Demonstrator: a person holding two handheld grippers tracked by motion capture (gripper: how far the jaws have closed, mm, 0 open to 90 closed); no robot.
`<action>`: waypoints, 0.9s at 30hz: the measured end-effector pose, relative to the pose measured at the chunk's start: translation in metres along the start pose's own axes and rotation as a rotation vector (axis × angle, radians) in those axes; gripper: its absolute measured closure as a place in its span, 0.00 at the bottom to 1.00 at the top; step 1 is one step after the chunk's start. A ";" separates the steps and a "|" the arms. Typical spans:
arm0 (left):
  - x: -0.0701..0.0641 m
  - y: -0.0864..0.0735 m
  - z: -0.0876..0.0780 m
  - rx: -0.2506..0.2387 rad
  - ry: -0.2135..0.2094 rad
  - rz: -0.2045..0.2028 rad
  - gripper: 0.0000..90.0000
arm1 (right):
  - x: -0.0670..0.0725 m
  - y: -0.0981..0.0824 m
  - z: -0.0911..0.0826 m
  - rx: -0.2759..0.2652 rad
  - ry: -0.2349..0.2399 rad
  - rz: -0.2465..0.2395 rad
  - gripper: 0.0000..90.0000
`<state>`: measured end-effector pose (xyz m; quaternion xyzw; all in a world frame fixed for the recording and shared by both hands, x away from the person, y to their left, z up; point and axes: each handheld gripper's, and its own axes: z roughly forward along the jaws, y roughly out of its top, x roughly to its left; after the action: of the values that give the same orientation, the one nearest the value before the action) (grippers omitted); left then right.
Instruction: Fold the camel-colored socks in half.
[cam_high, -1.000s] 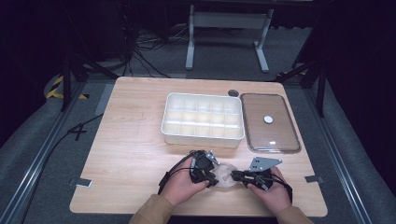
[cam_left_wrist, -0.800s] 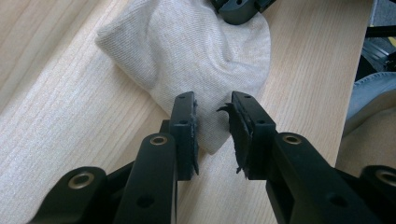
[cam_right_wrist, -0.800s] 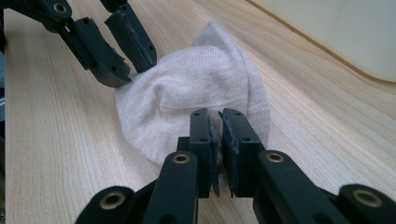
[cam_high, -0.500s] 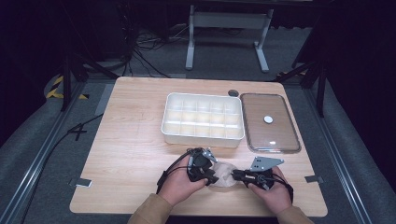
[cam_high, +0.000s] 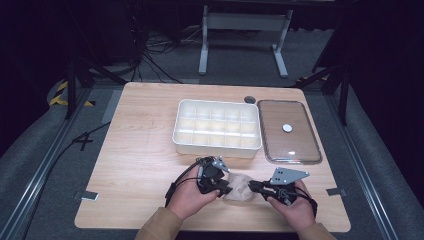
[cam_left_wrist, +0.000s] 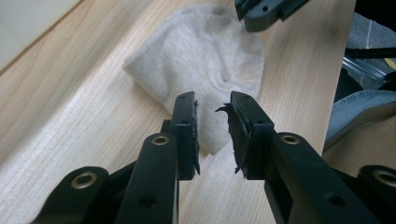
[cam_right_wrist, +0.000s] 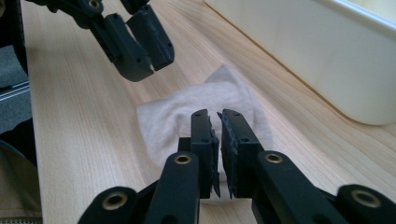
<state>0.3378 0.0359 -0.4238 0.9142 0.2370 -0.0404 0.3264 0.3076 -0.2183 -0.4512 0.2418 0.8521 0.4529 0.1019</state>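
A folded beige cloth lies flat on the wooden counter near its front edge, between the two grippers. In the left gripper view the cloth spreads ahead of the jaws, its near corner reaching in between them.

The left gripper sits at the cloth's left edge. Its jaws have just been closing, with a clear gap remaining between them; the left gripper has cloth showing in that gap, but the pads do not press on it.

The right gripper meets the cloth's right edge. In its own view the right gripper has its jaws drawn nearly together, leaving a thin slit, with the cloth lying under and ahead of the tips. Whether fabric is pinched between them cannot be told.

Behind the cloth, toward the counter's middle, stands a white compartment tray. Just right of it lies a clear lid with a white knob.
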 end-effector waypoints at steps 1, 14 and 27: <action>0.000 0.000 -0.001 -0.002 0.001 -0.003 0.80 | 0.002 0.001 0.002 0.001 0.005 -0.003 0.93; -0.004 0.000 -0.020 -0.058 -0.018 -0.018 0.80 | 0.010 0.012 0.004 -0.009 0.037 -0.011 0.95; 0.003 -0.005 -0.035 -0.083 0.008 -0.037 0.79 | 0.013 0.017 0.016 0.018 0.046 -0.009 0.94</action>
<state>0.3350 0.0622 -0.3999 0.8954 0.2568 -0.0329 0.3624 0.3079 -0.1916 -0.4460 0.2285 0.8592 0.4503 0.0822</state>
